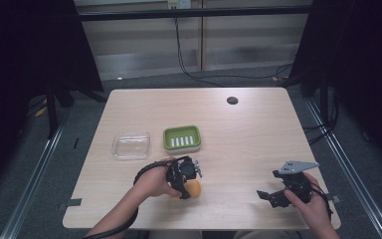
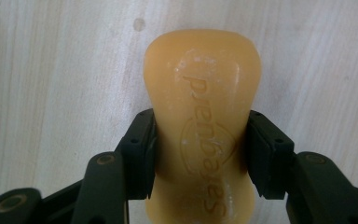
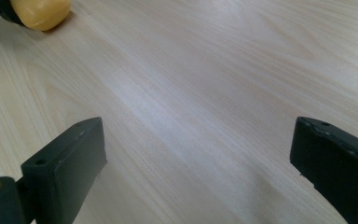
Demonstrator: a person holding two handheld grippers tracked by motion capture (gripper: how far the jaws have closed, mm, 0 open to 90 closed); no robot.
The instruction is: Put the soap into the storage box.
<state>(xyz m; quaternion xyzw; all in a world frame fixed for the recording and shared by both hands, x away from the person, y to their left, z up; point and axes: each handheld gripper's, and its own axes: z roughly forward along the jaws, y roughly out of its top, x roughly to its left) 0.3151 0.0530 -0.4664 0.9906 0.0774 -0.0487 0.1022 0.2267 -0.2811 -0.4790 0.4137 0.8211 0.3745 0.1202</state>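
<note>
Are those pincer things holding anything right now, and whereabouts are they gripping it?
The left gripper clamps the orange waisted soap bar across its narrow middle, one jaw on each long side. The right gripper stands open, holding nothing.

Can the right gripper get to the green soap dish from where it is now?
Probably yes: the right gripper is open and empty, and bare table lies between it and the green soap dish.

Even overhead light brightens the pale table (image 1: 258, 149) while the room beyond, from nine to three o'clock, falls into near-black. Close up, the bar of soap (image 2: 203, 116) is sharp with soft sheen; a diffuse glare streaks the grain beside blurred black jaws.
</note>
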